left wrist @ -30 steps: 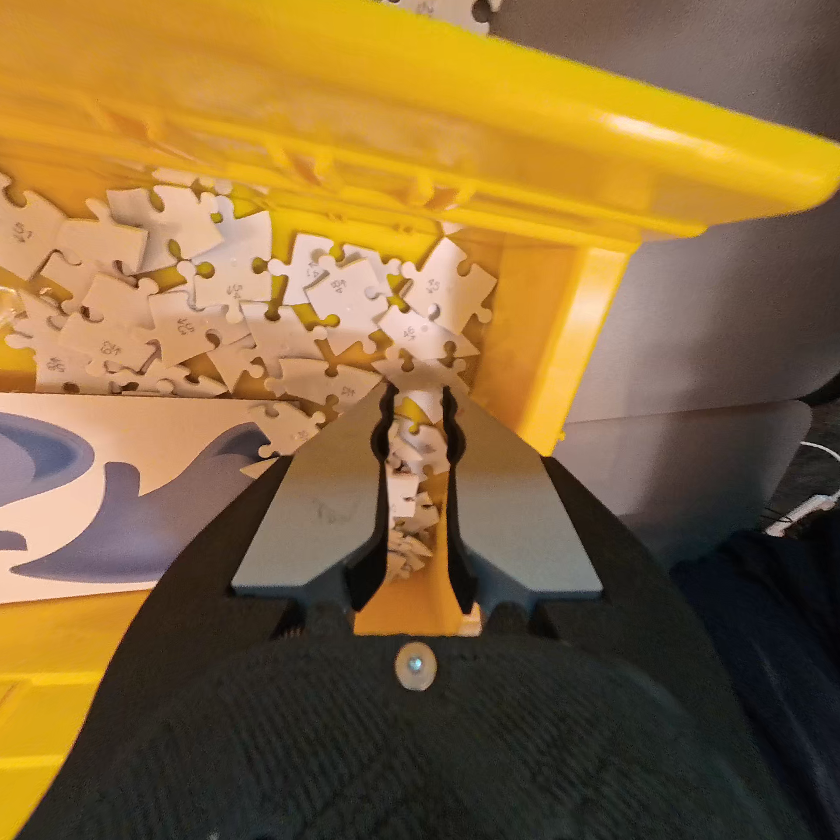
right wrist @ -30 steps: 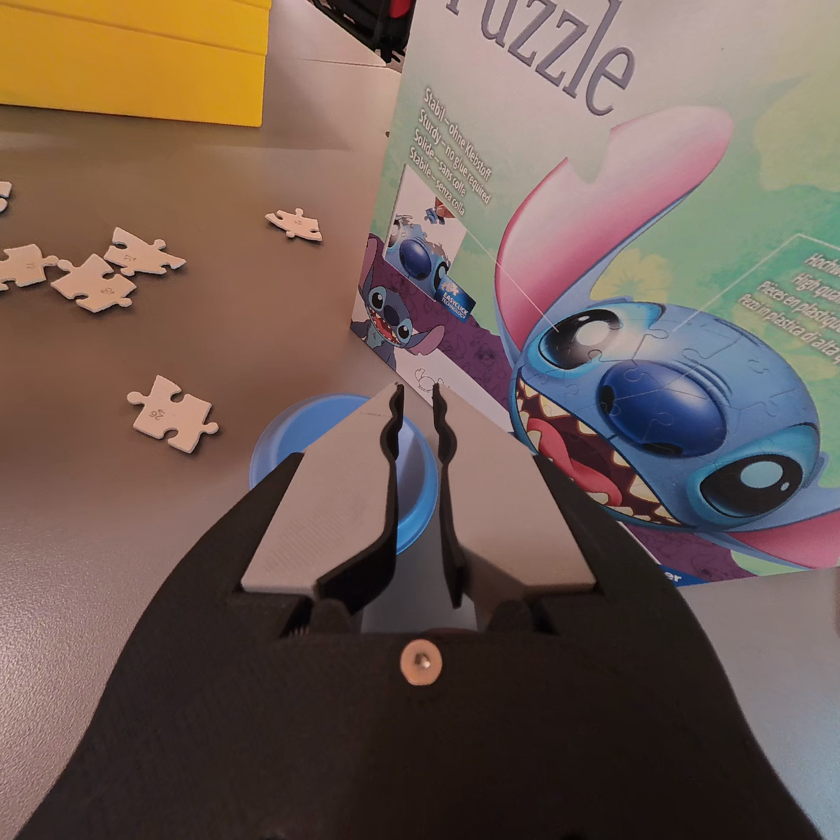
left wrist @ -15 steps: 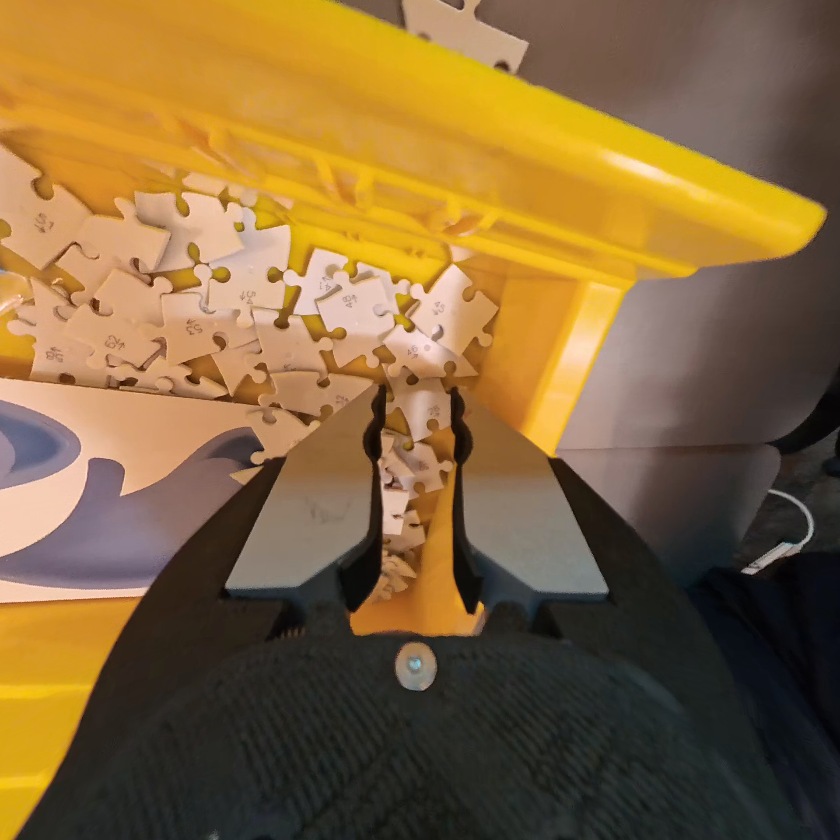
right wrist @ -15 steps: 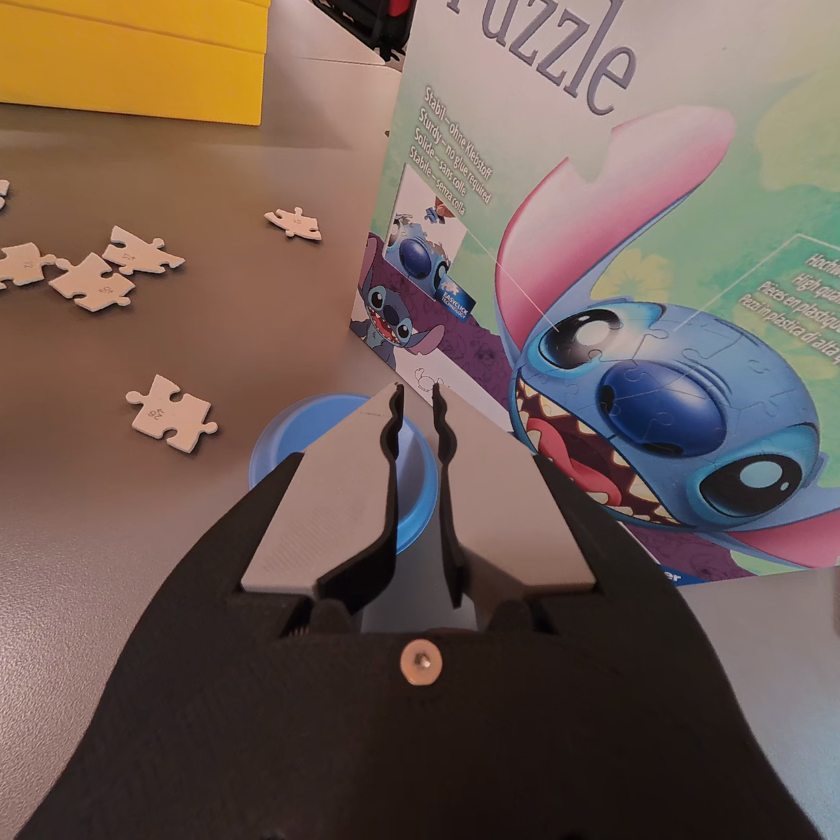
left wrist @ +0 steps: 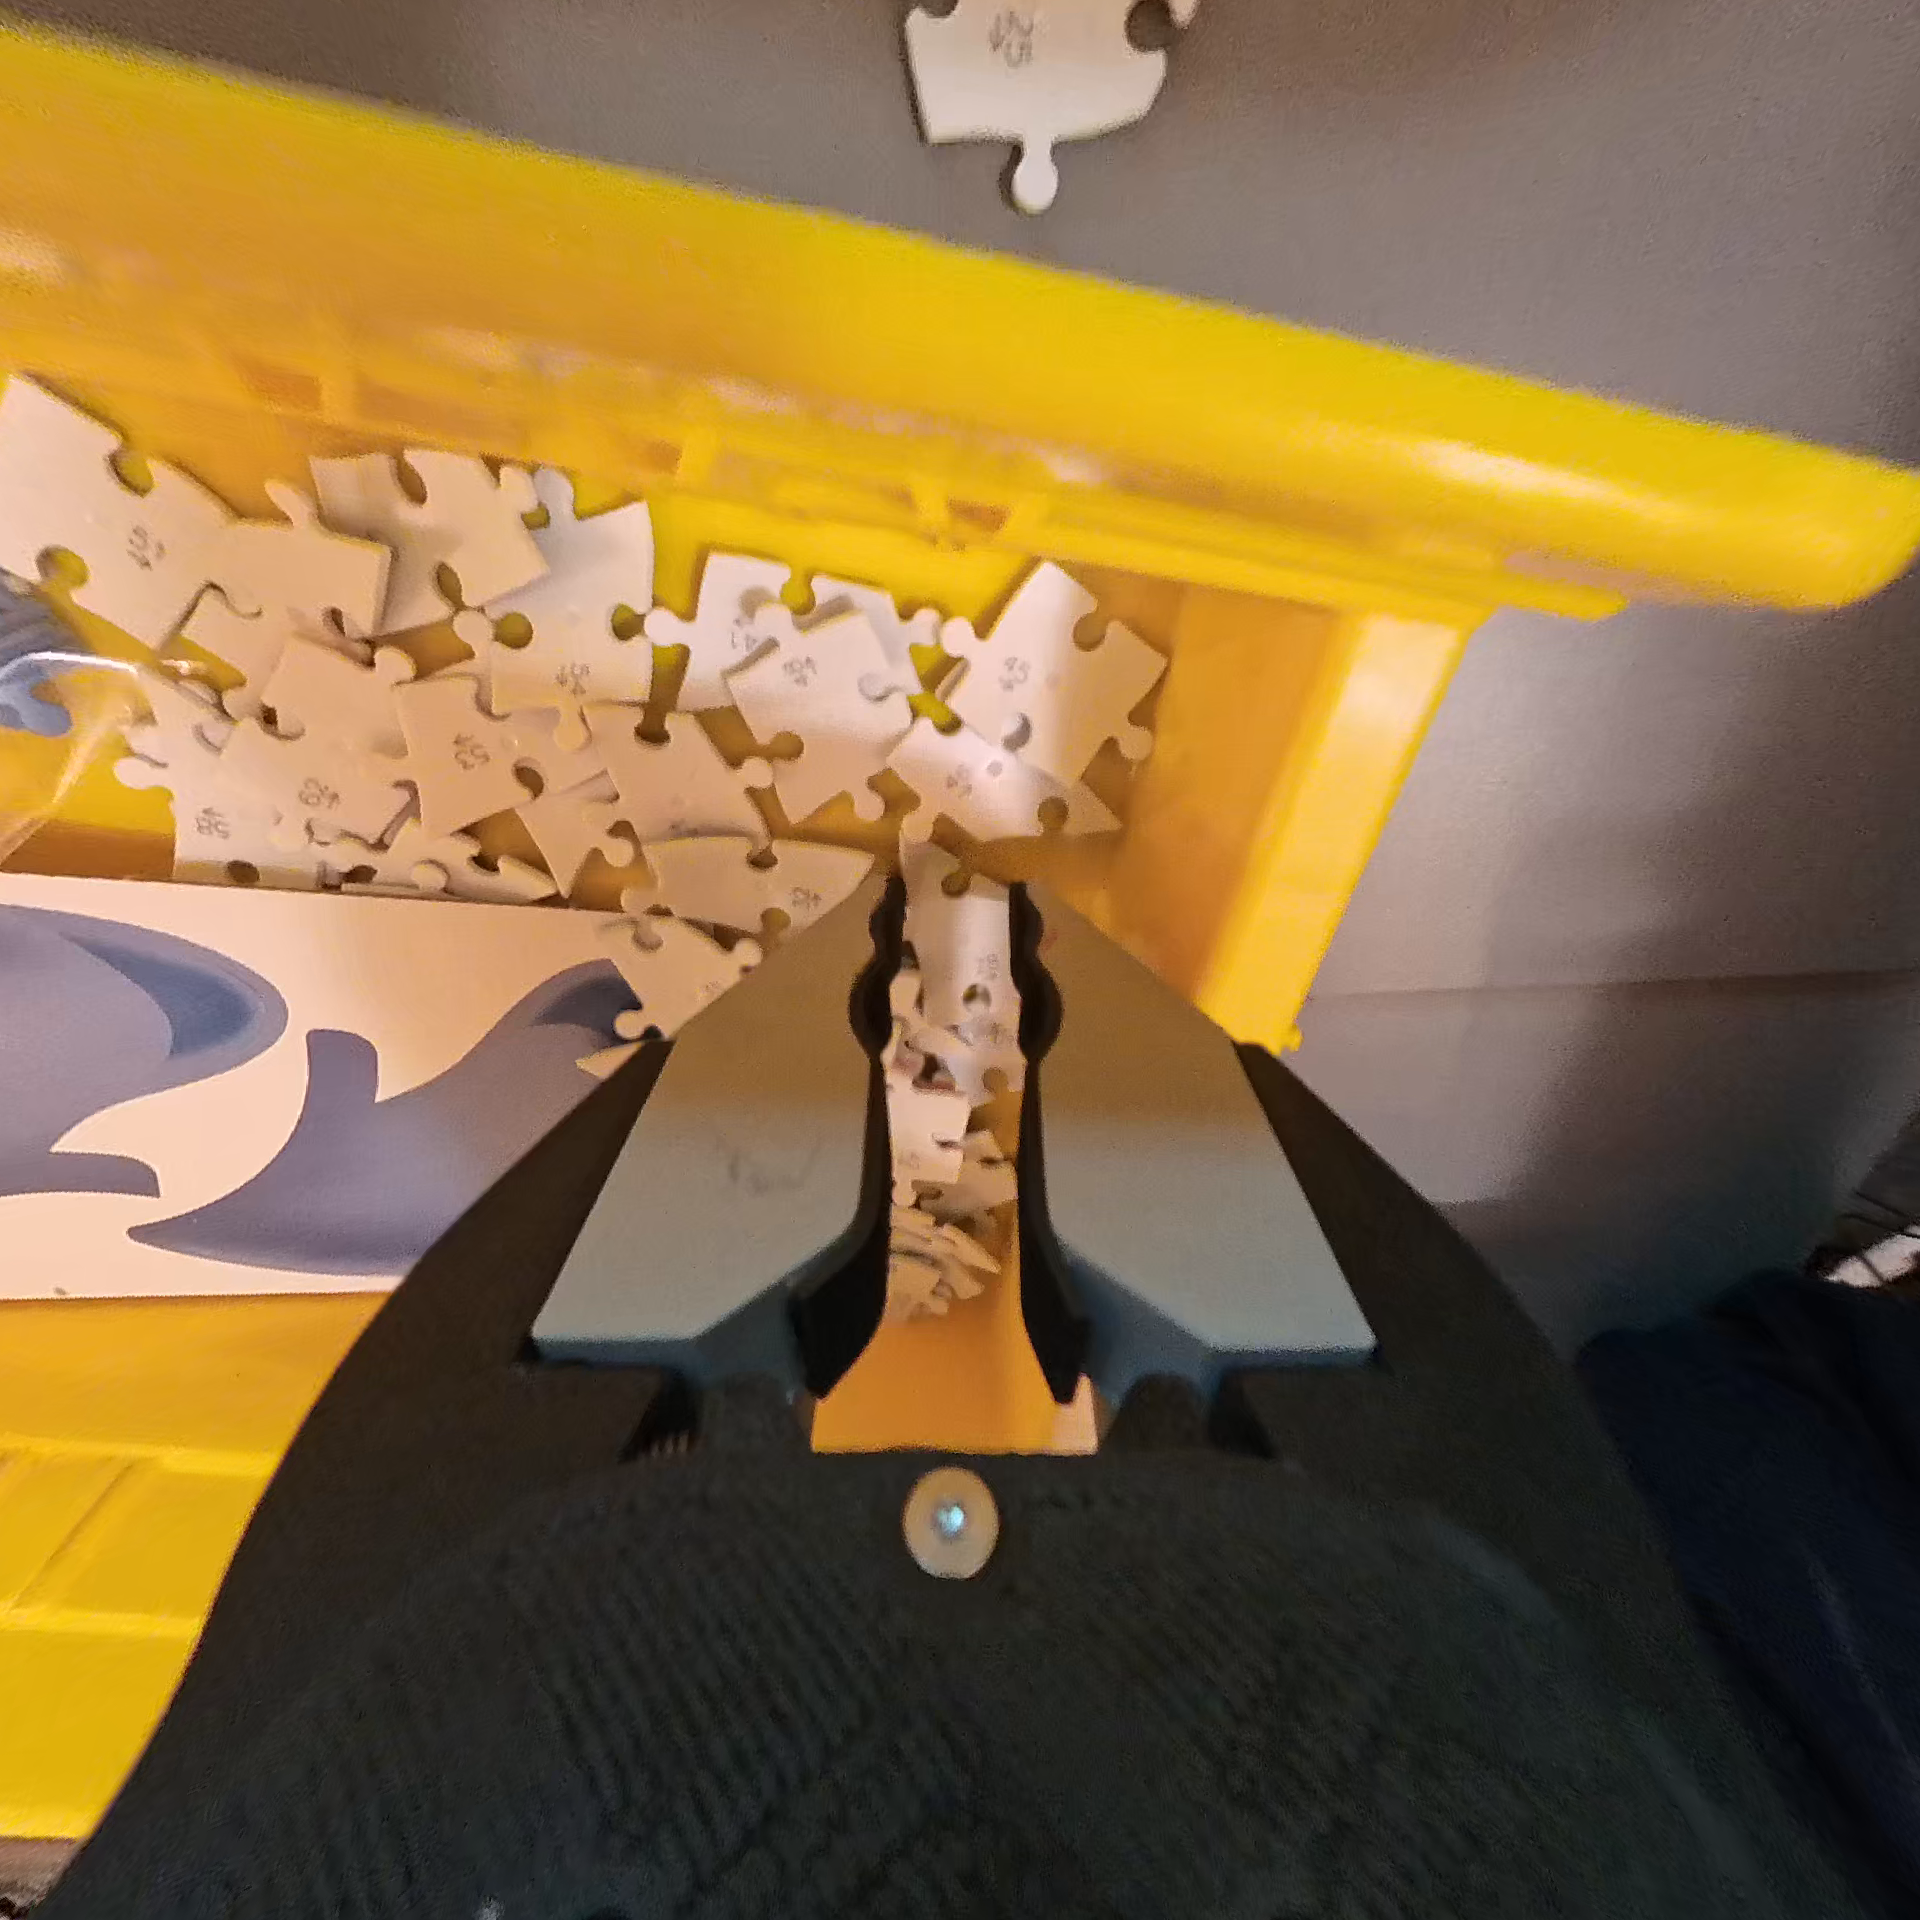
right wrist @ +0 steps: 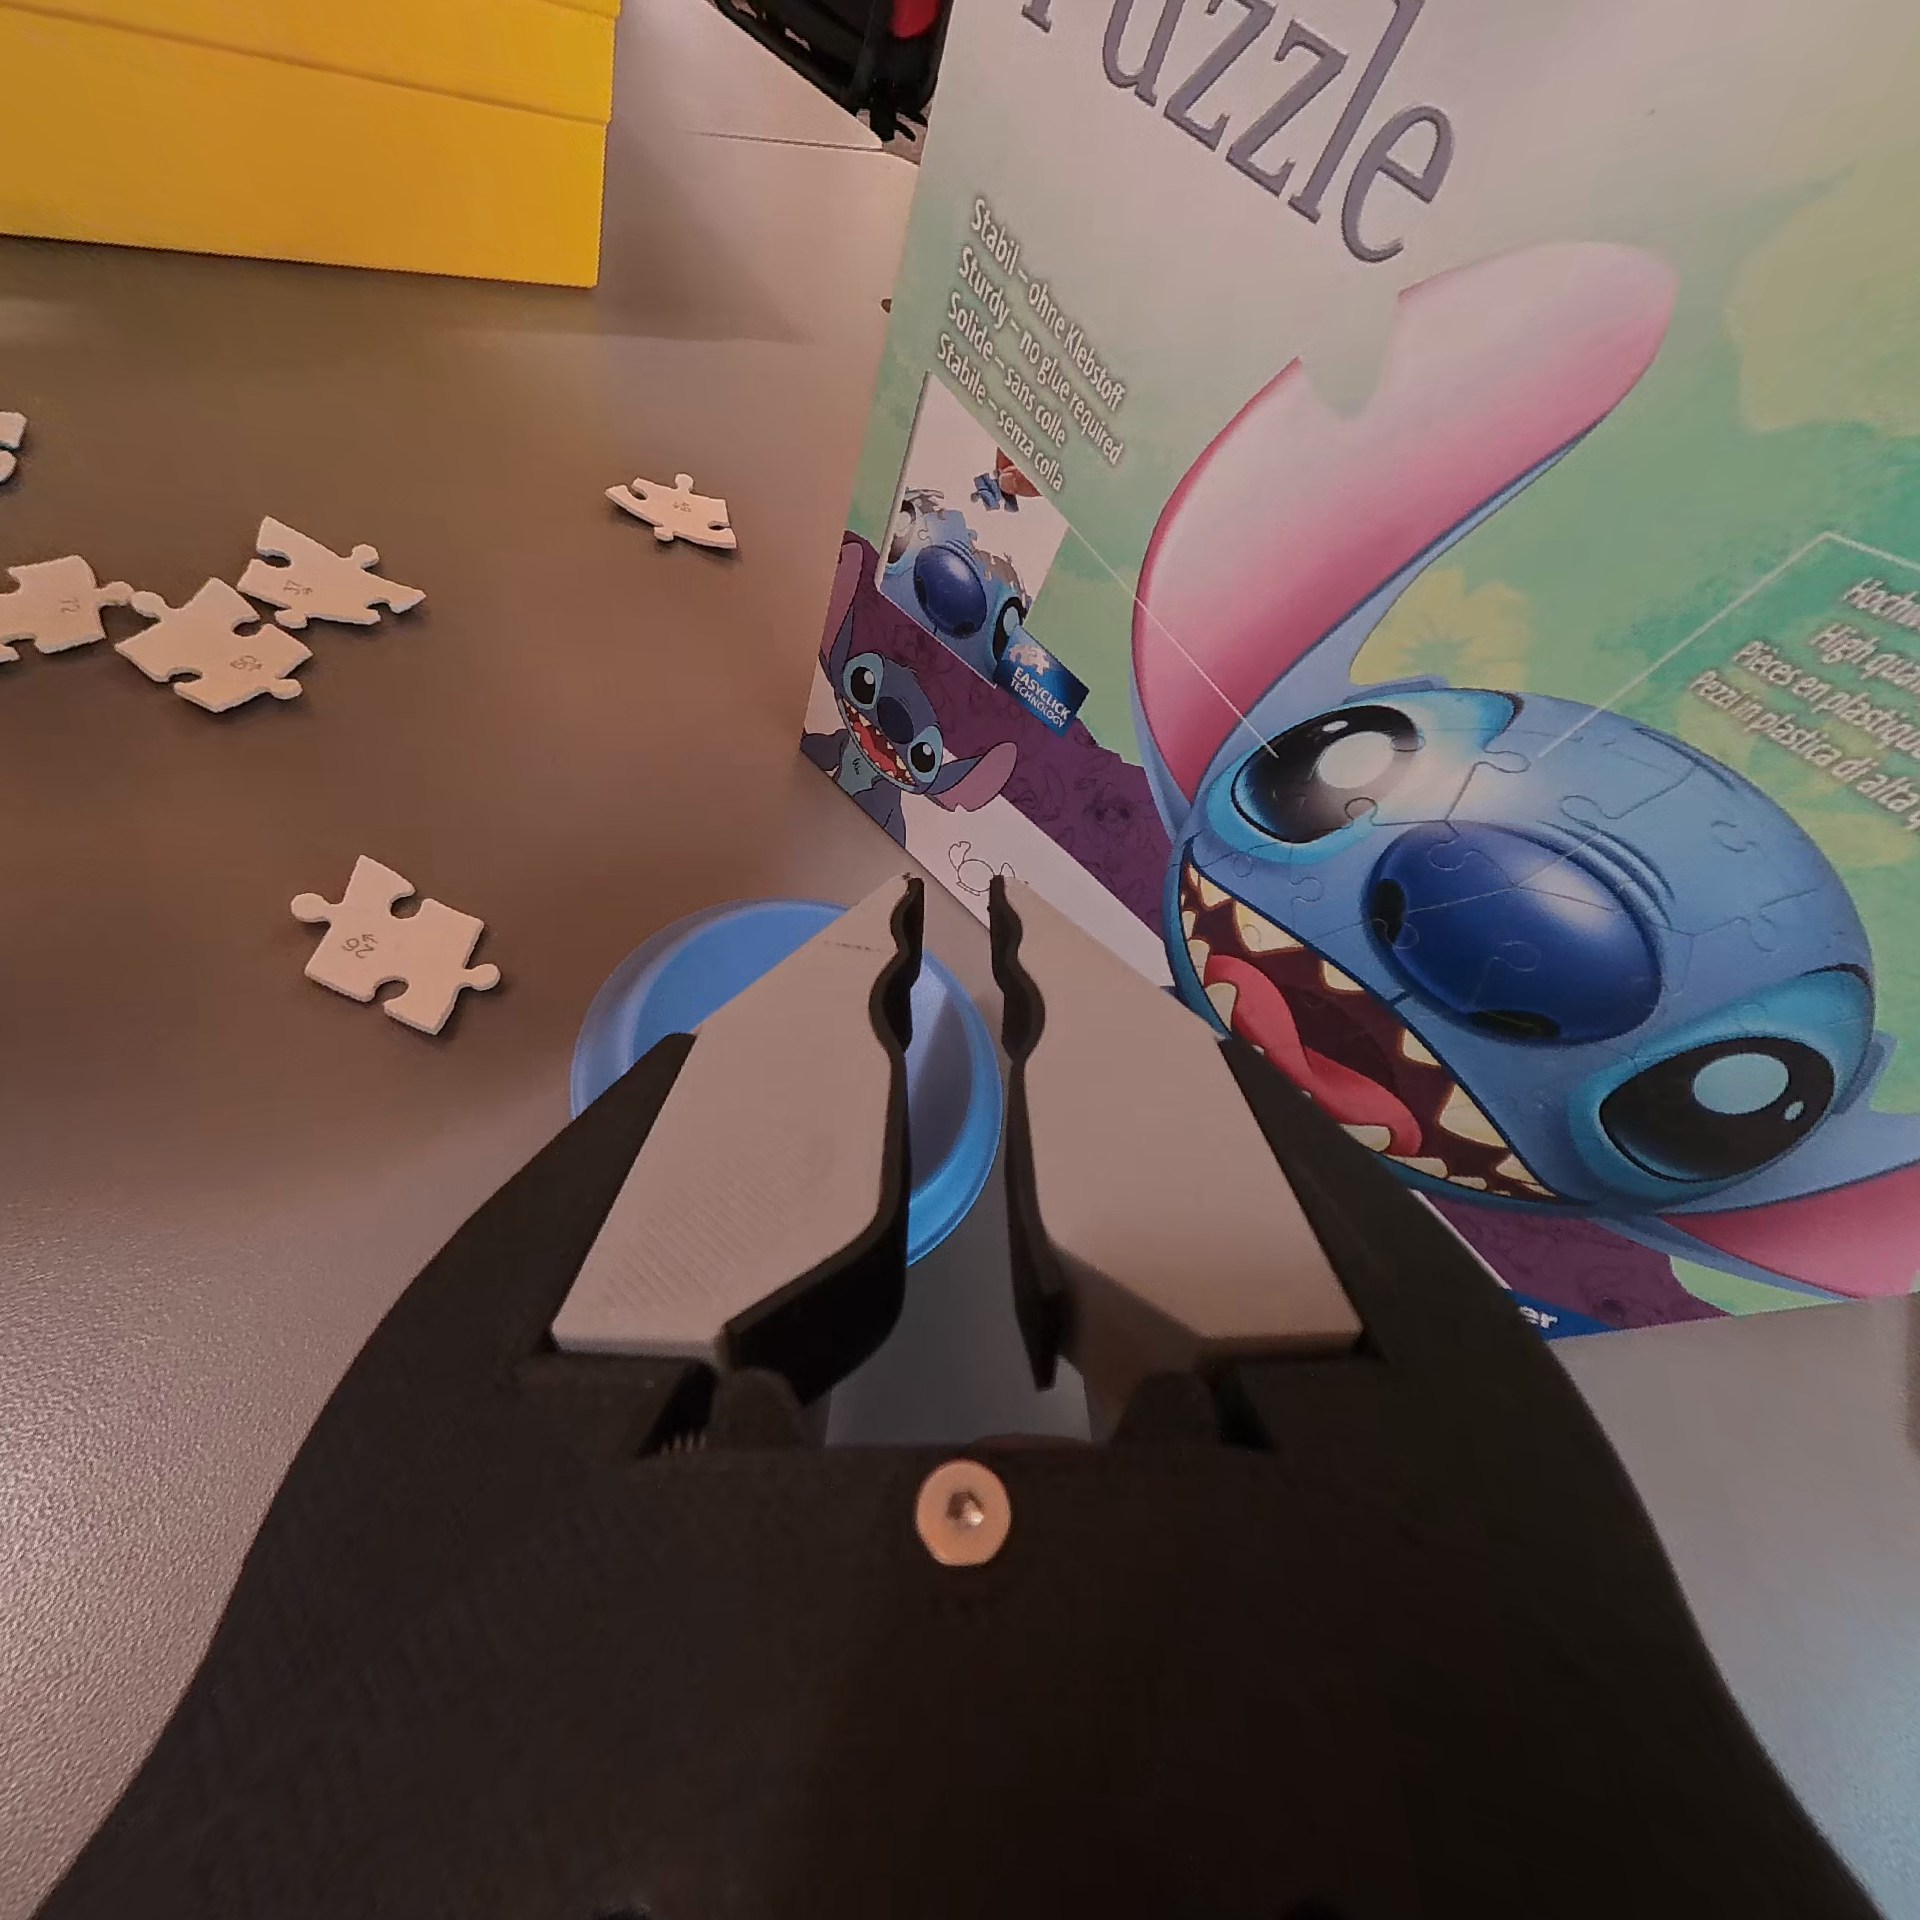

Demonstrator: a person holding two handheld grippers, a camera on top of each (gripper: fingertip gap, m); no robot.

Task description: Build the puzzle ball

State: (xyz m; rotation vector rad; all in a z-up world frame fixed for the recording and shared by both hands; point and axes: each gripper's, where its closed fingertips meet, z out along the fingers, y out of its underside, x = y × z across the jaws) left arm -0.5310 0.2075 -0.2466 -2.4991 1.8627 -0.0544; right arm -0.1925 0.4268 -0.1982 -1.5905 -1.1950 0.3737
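Note:
My left gripper is inside a yellow bin, low over a heap of white face-down puzzle pieces in its right corner. Its jaws stand a narrow gap apart on either side of one white piece; I cannot tell whether they touch it. My right gripper is open by a narrow gap and empty. It hovers just above a round blue stand on the grey table. Several loose white pieces lie to its left.
A printed sheet with blue shapes lies in the bin. One loose piece lies on the table beyond the bin's rim. The upright puzzle box stands close on the right of the right gripper. The yellow bin shows far left.
The left gripper has tilted forward over the bin, so the rim sits lower in view and the piece beyond it shows. Its jaws widened slightly, then narrowed. The right gripper has not moved.

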